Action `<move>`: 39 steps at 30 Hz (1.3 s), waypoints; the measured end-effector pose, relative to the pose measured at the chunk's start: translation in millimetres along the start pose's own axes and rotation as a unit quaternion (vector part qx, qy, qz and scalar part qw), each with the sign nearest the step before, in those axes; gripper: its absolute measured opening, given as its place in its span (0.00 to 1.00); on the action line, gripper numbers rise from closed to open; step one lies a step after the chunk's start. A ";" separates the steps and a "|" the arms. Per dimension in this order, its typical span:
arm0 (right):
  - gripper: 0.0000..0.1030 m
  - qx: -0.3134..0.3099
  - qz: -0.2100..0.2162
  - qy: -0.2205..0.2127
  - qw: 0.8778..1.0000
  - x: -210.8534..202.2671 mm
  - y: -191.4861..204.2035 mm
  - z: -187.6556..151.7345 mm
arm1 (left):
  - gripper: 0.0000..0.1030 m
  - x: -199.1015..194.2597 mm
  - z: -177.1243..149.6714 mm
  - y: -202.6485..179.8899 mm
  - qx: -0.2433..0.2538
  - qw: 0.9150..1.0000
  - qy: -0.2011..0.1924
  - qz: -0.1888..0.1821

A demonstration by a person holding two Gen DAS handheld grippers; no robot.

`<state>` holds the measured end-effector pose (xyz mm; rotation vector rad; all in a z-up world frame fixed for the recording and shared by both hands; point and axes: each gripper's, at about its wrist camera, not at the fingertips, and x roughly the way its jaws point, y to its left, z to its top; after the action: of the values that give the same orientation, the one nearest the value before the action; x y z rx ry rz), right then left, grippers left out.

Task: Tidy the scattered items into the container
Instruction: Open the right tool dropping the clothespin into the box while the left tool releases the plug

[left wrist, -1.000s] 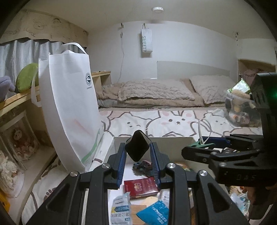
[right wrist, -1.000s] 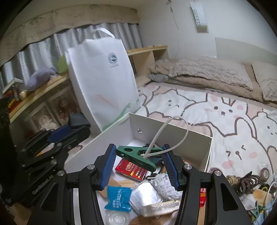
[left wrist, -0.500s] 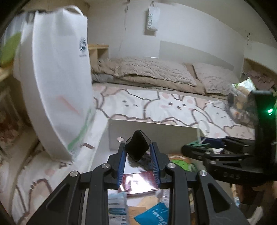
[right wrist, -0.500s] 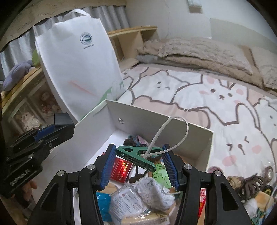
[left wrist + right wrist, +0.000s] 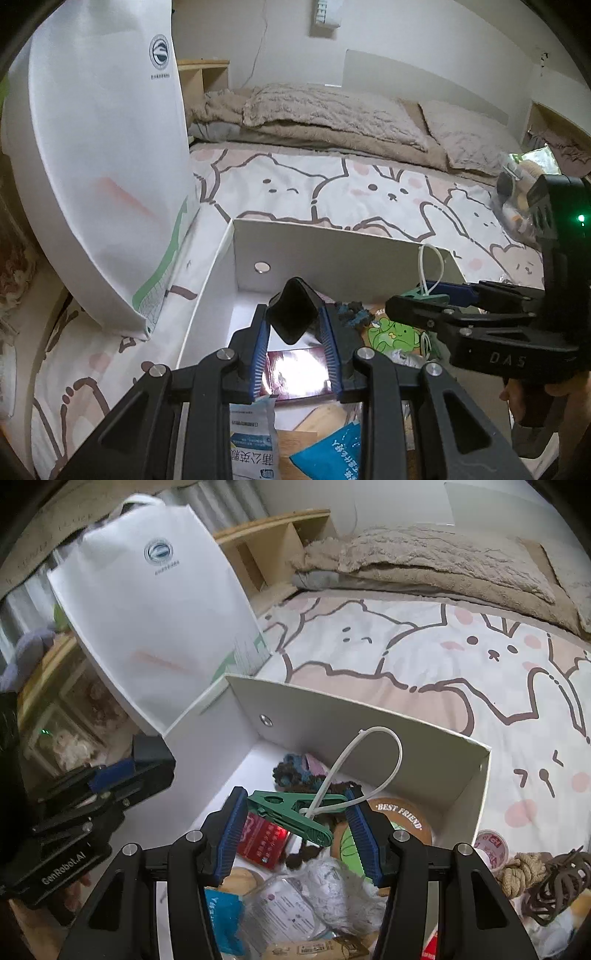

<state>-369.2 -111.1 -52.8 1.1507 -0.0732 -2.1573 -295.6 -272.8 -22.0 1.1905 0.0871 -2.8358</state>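
Left gripper [image 5: 295, 328] is clamping a small black diamond-shaped piece [image 5: 293, 314] between its blue pads, jaws nearly closed on it, hanging over the near-left part of the white box [image 5: 332, 254]. Right gripper [image 5: 297, 814] is pinching a green clothespin [image 5: 291, 814] crosswise, jaws partway apart with the pin filling the gap; a white zip tie [image 5: 373, 753] is looping up from the pin. Both grippers are pointing down into the box, side by side.

Box is already sitting crowded: red packet [image 5: 264, 836] directly under both grippers, blue sachet [image 5: 223, 915], white printed pouch [image 5: 288, 912], crumpled white wad [image 5: 340, 886], round brown "BEST FRIEND" lid [image 5: 400, 814], green frog-print item [image 5: 391, 332], dark knitted bundle [image 5: 295, 773] near the far wall. Only the far-left corner of the floor is showing bare.

Outside the box on the right, still on the bed: brown hair claw [image 5: 554, 886], knotted rope [image 5: 521, 867], small pink-lidded tub [image 5: 491, 843].

Left of the box, a tall white tote bag [image 5: 155, 609] is leaning close against its corner. A clear bag of odds and ends [image 5: 517, 199] is sitting further right. Beyond the box, cartoon-print sheet [image 5: 443, 657], then beige blanket [image 5: 332, 110] and pillow [image 5: 465, 140] at the wall.
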 end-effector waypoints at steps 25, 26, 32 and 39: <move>0.91 -0.015 -0.031 0.010 0.999 6.6 2.6 0.0 | 0.27 13.1 -1.6 -5.7 0.008 0.999 0.024 0.024; 0.91 -0.015 -0.032 0.011 0.999 7.2 2.3 0.1 | 0.27 13.4 -1.6 -7.0 0.012 0.999 0.025 0.025; 0.91 -0.017 -0.033 0.011 0.999 7.8 4.3 -1.5 | 0.39 10.8 -2.7 -5.0 0.008 0.999 0.020 0.037; 0.91 -0.014 -0.034 0.010 0.999 7.4 3.4 -2.2 | 0.48 7.7 -4.0 -2.3 0.001 0.999 0.011 0.054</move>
<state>-368.4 -117.4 -58.3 1.1753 0.0054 -2.1991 -298.3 -270.5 -30.3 1.1883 0.0220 -2.7317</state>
